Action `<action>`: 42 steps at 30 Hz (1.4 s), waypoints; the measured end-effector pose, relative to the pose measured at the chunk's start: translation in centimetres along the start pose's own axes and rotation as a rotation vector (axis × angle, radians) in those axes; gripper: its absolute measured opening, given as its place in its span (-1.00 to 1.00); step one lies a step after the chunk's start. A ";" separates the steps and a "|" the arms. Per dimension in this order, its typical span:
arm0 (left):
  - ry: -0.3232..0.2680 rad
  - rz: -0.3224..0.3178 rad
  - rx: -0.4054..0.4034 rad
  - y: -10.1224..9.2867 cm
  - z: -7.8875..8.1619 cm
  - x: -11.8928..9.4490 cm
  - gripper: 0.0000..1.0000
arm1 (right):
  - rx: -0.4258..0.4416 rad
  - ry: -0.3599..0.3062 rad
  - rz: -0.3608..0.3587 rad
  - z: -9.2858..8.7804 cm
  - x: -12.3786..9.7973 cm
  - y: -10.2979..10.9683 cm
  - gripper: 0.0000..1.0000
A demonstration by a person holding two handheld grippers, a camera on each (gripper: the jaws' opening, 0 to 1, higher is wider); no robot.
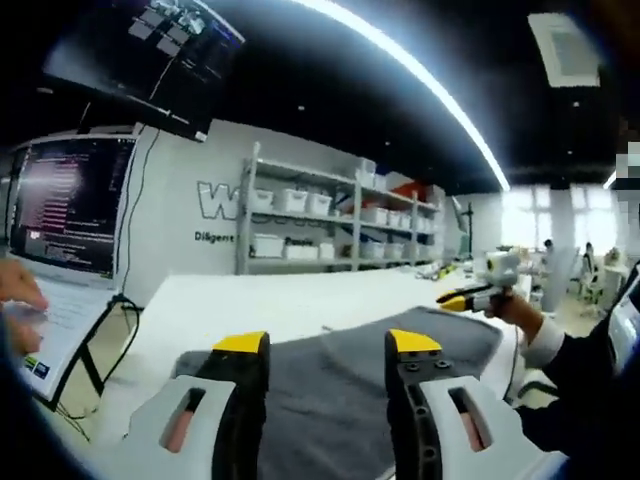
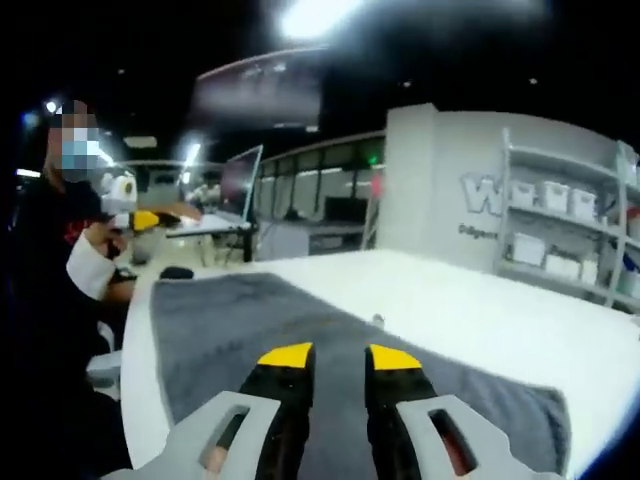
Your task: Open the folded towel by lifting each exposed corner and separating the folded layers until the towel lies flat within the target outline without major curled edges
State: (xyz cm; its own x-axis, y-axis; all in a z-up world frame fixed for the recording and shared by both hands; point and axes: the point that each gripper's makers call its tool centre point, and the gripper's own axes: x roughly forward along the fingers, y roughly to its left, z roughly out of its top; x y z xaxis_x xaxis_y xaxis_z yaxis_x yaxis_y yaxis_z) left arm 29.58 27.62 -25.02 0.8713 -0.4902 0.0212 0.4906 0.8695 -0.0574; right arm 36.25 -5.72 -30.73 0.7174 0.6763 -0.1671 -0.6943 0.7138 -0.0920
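Note:
A dark grey towel point(image 1: 350, 390) lies spread out on the white table point(image 1: 260, 300). My left gripper point(image 1: 327, 343) hovers over its near part, open, with a wide gap and nothing between the yellow tips. At the towel's far right edge a hand holds my right gripper point(image 1: 465, 298) just above the cloth. In the right gripper view the grey towel point(image 2: 250, 320) stretches flat across the white table point(image 2: 480, 310). My right gripper point(image 2: 339, 356) is over it, open by a narrow gap and holding nothing. The left gripper point(image 2: 140, 220) shows at the far left, in the person's hand.
A laptop point(image 1: 60, 330) and a monitor point(image 1: 70, 200) stand off the table's left, with a hand point(image 1: 15, 290) at the keyboard. Shelves with white bins point(image 1: 330, 220) line the back wall. A small dark object point(image 2: 177, 272) sits past the towel's far corner.

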 end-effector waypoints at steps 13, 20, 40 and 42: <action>0.063 0.006 -0.124 -0.1 -1.2 1.0 0.78 | -0.045 -0.037 -0.057 -0.4 -3.7 -1.3 0.16; 0.110 0.007 -0.078 -0.8 -1.4 1.0 0.99 | -0.059 -0.039 -0.046 1.0 -4.2 -0.9 0.57; 0.138 0.011 -0.010 -2.3 -1.3 0.8 0.98 | 0.009 -0.097 -0.106 2.0 -14.7 -4.6 0.98; 0.144 0.017 -0.018 -2.3 -1.4 0.7 0.99 | 0.019 -0.109 -0.102 2.1 -15.4 -4.6 0.98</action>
State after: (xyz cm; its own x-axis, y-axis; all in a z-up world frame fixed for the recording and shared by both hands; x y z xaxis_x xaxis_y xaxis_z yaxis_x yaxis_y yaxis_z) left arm 29.05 25.21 -26.22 0.8684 -0.4803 -0.1231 0.4744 0.8771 -0.0749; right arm 28.52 -19.07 -25.66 0.7867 0.6152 -0.0502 -0.6171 0.7823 -0.0847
